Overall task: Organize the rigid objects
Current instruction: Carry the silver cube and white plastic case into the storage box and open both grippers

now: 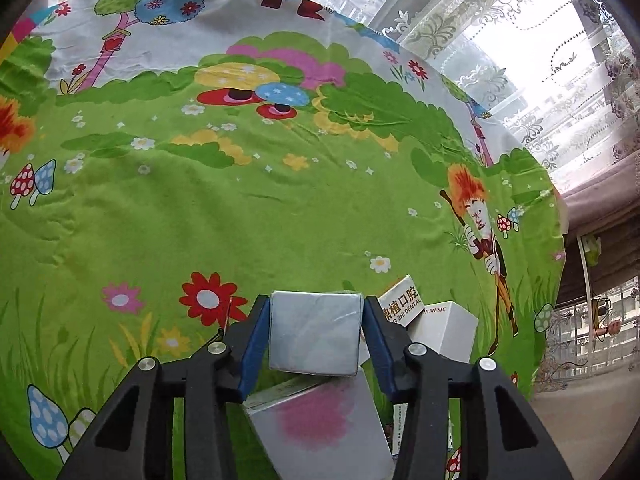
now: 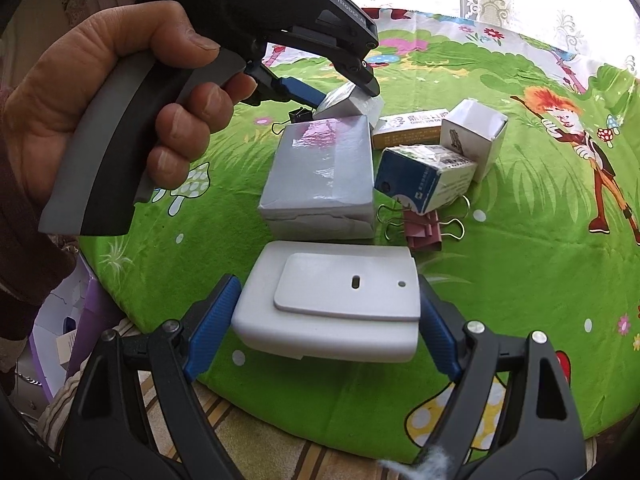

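Left gripper point(image 1: 316, 334): both blue pads press the sides of a small silver box point(image 1: 314, 332), clamped on it and held just above the larger box; the right wrist view shows a person's hand point(image 2: 100, 112) around the grey-and-black handle.
Right gripper point(image 2: 326, 320): jaws set wide, blue pads against the two short ends of a white plastic case point(image 2: 332, 320), gripped near the front edge of the table.
Tablecloth point(image 1: 240, 208): bright green with cartoon flowers, mushrooms and an orange-haired figure; covers the round table.
Curtain point(image 1: 540, 60): white lace, behind the table, daylight coming through.
White plastic case: flat, rounded corners, a raised panel with a slot and a small hole on top.
Large silver box point(image 2: 320, 176): wrapped in shiny foil with a pink patch on its top; stands at the middle of the cloth, just beyond the white case.
White carton point(image 2: 474, 136): upright, flap open, right of the large box.
Blue-and-white carton point(image 2: 424, 178): lying tilted, touching the white carton.
Yellow-edged carton point(image 2: 404, 126): flat, printed with characters, behind the other cartons.
Pink binder clips point(image 2: 424, 232): wire handles splayed, lying partly under the blue-and-white carton.
Black binder clip point(image 2: 298, 116): small, just left of the held silver box.
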`<state>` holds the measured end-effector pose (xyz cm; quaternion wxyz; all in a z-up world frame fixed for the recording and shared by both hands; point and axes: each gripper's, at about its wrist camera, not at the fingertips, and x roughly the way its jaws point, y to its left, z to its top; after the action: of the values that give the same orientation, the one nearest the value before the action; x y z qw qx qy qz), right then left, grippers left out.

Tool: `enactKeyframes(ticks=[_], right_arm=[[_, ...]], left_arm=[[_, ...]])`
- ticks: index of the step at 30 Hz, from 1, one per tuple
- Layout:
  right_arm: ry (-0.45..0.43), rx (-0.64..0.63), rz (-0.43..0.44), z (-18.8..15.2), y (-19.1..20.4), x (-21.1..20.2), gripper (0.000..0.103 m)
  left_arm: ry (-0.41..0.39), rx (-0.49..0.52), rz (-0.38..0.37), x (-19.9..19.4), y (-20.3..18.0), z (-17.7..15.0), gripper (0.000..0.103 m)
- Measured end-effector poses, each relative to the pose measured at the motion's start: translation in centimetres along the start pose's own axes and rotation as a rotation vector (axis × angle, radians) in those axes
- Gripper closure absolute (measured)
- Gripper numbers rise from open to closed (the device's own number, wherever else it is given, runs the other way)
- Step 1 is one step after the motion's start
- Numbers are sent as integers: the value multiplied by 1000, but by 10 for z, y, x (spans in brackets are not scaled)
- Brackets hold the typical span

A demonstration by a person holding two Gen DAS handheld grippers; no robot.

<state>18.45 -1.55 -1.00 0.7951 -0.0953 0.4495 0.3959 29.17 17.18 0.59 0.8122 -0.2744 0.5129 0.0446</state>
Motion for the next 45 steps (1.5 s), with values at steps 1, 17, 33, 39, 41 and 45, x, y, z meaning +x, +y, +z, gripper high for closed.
enactKeyframes(ticks=[1, 17, 33, 39, 41, 45], right_arm=[[0, 0, 0, 0, 0, 0, 16], [-27, 10, -3, 0, 1, -10, 19], [-44, -41, 2, -3, 31, -32, 20], [-32, -102, 37, -5, 65, -41, 20], [-24, -128, 49, -7, 79, -42, 20], [-9, -181, 71, -9, 109, -44, 20]], left_arm=[[-10, -6, -3, -2, 0, 0, 56], [-197, -100, -42, -94, 25, -59, 56], [-276, -337, -15, -160, 121, -181, 56], [-324, -409, 13, -189, 161, -214, 56], [-341, -433, 31, -199, 174, -225, 56], [-371, -489, 74, -216, 204, -249, 56]])
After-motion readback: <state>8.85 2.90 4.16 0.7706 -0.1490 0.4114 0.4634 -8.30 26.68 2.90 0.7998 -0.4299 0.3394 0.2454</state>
